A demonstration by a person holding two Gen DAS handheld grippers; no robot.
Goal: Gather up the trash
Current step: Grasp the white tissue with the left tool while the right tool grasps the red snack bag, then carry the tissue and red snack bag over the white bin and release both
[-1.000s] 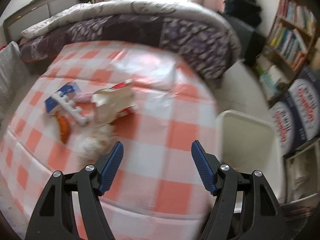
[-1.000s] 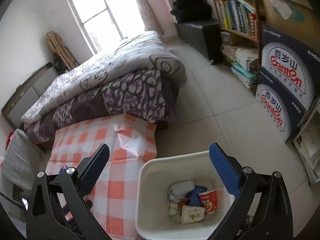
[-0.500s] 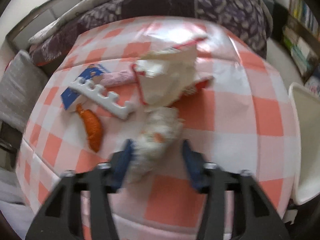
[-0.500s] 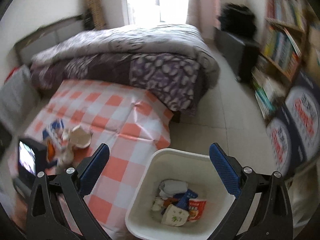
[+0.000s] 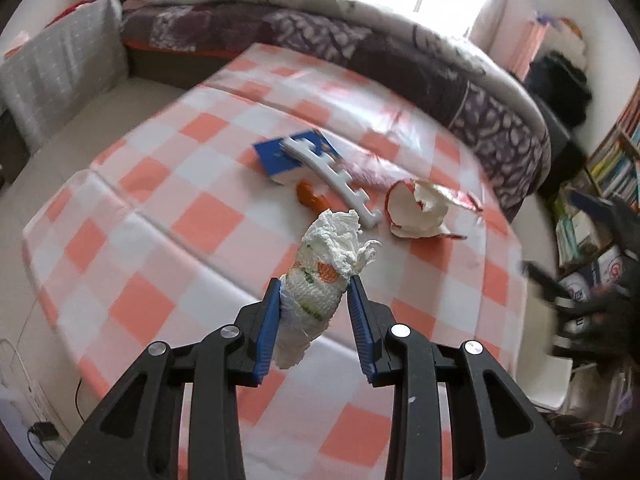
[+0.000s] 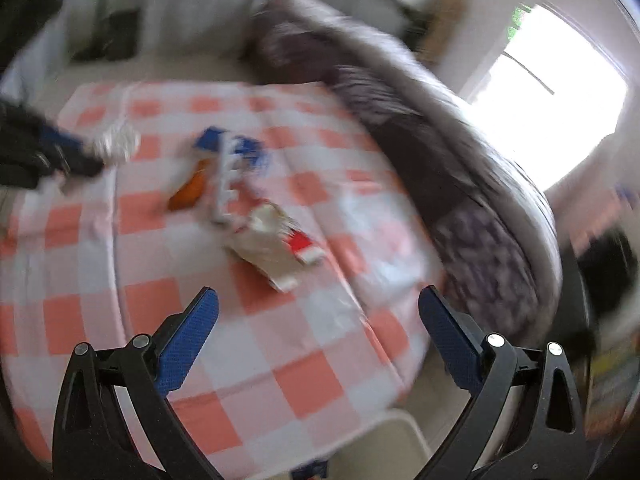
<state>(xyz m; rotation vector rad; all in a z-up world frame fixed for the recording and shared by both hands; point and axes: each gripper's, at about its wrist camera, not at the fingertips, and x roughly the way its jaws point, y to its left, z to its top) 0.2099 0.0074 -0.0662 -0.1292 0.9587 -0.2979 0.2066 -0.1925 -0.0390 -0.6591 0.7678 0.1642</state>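
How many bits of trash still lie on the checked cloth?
4, clustered mid-cloth: blue packet, white toothed strip across it, orange wrapper, torn cup. Smaller bits may hide beneath.

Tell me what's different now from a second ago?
The left gripper swung from the bin side over to the trash pile and its jaws are closing on the crumpled tissue wad, which is now between them. The right gripper left the bin and now faces the checkered cloth, jaws wide and empty. The torn cup, white plastic strip, blue packet and orange peel stayed put.
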